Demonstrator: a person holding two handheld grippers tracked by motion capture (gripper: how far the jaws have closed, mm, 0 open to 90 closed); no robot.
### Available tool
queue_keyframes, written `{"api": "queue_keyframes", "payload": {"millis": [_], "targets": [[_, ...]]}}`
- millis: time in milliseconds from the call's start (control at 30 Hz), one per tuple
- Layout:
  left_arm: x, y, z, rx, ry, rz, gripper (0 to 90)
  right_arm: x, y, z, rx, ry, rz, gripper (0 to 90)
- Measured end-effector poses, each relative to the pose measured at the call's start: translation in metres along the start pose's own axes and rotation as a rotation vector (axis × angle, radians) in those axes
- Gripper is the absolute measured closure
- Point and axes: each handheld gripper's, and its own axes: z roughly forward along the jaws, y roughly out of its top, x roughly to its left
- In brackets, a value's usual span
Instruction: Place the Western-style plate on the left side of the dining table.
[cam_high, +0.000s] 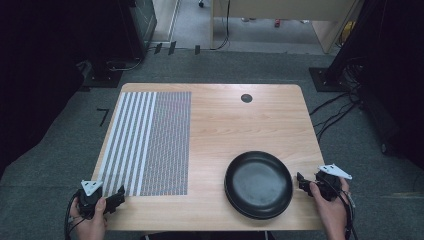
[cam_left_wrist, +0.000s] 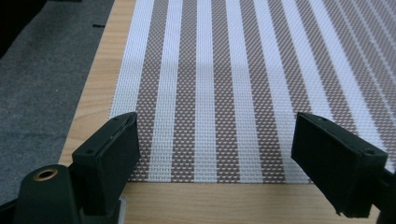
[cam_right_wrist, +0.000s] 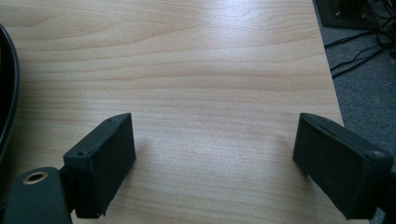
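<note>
A black plate rests on the wooden table near its front right; its rim curves along the left edge of the right gripper view. A striped woven placemat covers the table's left part. My left gripper is held at the front left corner, open, its jaws wide apart just short of the placemat's near edge. My right gripper hovers just right of the plate, open, with bare wood between its jaws.
A small dark round grommet sits in the tabletop near the far edge. Grey carpet surrounds the table, with cables on the floor to the right and dark equipment stands at the back.
</note>
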Motion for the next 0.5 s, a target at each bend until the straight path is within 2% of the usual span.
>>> {"api": "queue_keyframes", "payload": {"millis": [100, 200, 500], "targets": [[-0.002, 0.003, -0.002, -0.013, -0.017, -0.013, 15.2, 0.000, 0.000, 0.000, 0.000, 0.000, 0.000, 12.1], [-0.009, 0.006, -0.004, -0.020, -0.030, -0.002, 15.2, 0.000, 0.000, 0.000, 0.000, -0.001, 0.001, 12.1], [-0.042, 0.017, -0.009, -0.043, -0.096, 0.045, 15.2, -0.002, 0.003, -0.001, 0.014, -0.008, 0.027, 13.5]]}}
